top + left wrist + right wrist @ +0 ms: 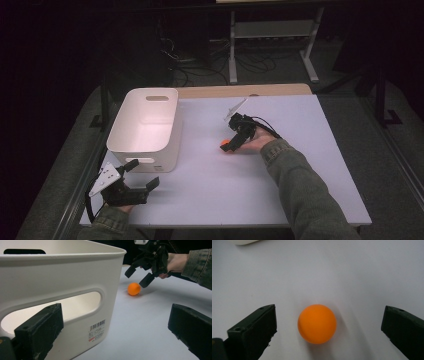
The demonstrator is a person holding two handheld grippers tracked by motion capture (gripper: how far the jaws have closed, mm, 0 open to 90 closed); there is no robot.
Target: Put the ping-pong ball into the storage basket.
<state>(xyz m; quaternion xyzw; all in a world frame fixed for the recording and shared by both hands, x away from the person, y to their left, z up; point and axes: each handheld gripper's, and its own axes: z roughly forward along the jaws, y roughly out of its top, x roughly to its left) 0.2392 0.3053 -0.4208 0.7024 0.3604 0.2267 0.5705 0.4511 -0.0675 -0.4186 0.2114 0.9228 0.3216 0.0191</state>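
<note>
While the left hand-held gripper point(142, 173) rests low at the near left corner of the tabletop point(300, 165), its two black jaws stand wide apart with nothing between them, and they point toward the short end of a white bin point(145, 125). In the left gripper view that bin point(57, 287) stands close in front of the jaws, showing a slot handle in its wall and a barcode sticker near its lower corner. The bin sits upright on the left part of the tabletop, open side up.

Farther right, an orange ball point(226, 146) lies on the white surface, well apart from the bin. The right hand-held gripper point(231, 142) hangs just over it, tilted downward, held by a hand in a green sleeve point(300, 185). In the right gripper view the ball point(317, 323) sits between the two spread jaws, with a clear gap on each side, so neither jaw touches it. From the left gripper view the ball point(134, 289) rests on the tabletop just below the right hand-held gripper point(138, 276).
</note>
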